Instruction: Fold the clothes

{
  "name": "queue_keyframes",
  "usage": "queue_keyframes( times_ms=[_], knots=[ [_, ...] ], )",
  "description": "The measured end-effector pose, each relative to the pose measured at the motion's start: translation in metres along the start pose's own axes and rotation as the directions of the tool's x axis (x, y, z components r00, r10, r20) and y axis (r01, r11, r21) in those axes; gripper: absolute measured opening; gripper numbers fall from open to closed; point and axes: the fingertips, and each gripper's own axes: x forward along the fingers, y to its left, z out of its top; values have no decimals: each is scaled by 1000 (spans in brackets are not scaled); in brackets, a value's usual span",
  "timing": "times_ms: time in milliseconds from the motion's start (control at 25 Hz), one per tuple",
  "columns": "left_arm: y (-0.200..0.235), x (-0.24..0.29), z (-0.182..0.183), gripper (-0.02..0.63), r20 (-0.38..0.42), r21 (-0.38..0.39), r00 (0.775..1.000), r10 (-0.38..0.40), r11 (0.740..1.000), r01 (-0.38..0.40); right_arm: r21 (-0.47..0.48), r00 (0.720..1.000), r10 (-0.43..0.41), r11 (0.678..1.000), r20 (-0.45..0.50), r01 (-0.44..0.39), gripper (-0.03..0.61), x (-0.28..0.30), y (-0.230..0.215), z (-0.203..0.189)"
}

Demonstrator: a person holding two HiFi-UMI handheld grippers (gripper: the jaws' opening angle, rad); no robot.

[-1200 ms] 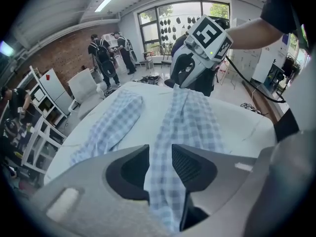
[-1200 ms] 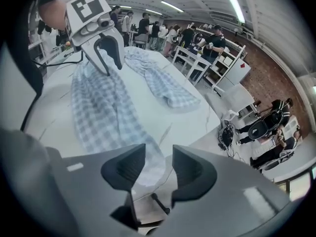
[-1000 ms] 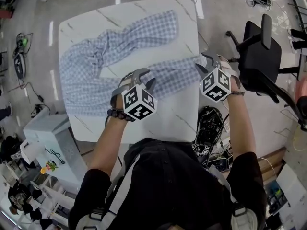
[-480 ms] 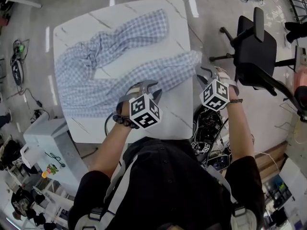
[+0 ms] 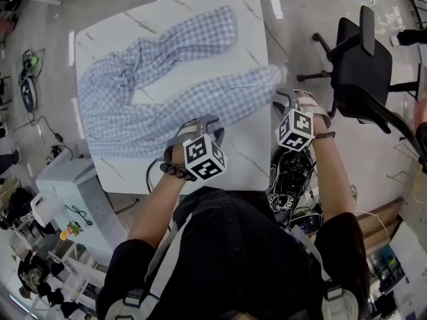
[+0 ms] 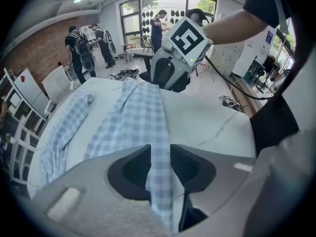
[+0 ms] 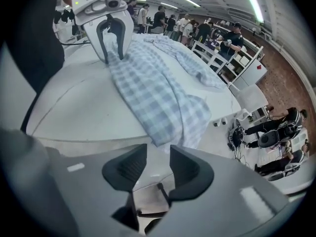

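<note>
A blue-and-white checked garment (image 5: 167, 79) lies spread on the white marble table (image 5: 247, 159). One long limb runs to the far right, the other toward the right edge. My left gripper (image 5: 203, 122) is at the near edge of the nearer limb. In the left gripper view it (image 6: 160, 154) is shut on a fold of that cloth (image 6: 133, 117). My right gripper (image 5: 288, 100) hangs just off the table's right edge, short of the limb's end (image 7: 170, 117). Its jaws (image 7: 158, 157) stand narrowly apart with nothing between them.
A black office chair (image 5: 360, 65) stands on the floor to the right. Cables and gear (image 5: 287, 179) lie below the table's right corner. A white cabinet (image 5: 60, 185) sits at the left. Several people stand in the room beyond the table.
My left gripper has drawn back toward the near edge with the cloth's hem in it. The right gripper has dropped a little back from the limb's end.
</note>
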Motion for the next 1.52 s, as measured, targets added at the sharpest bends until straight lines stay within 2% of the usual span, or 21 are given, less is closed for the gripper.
queue_keyframes(
  times_ms=[160, 360, 440, 560, 720, 960, 1280, 1520],
  knots=[
    [-5, 2, -4, 116, -18, 4, 1000, 0, 1000, 0, -29, 1000, -18, 999, 4, 18, 128, 4, -3, 5],
    [-6, 10, -8, 51, -29, 2, 999, 17, 1000, -17, -37, 999, -42, 998, 15, 42, 28, 3, -5, 9],
    [-5, 12, -10, 13, -35, 1, 999, 24, 1000, -24, -25, 999, -40, 999, 16, 40, 15, 1, -4, 9],
    [-6, 13, -12, 11, -38, 2, 999, 12, 1000, -12, -1, 1000, -31, 1000, 4, 31, 13, -3, 3, 4],
    [-15, 12, -12, 10, -37, 16, 999, -33, 999, 34, 27, 999, -29, 999, -19, 30, 14, -11, 16, -6],
    [-49, 7, -12, 9, -34, 54, 987, -156, 986, 158, 81, 998, -34, 996, -49, 38, 12, -29, 39, -23],
    [-89, 0, -22, 9, -70, 131, 970, -234, 961, 242, 139, 995, -16, 990, -97, 30, 8, -47, 90, -42],
    [-107, -7, -23, 11, -85, 193, 956, -280, 937, 291, 191, 993, -10, 981, -114, 32, 8, -63, 107, -50]
  ],
)
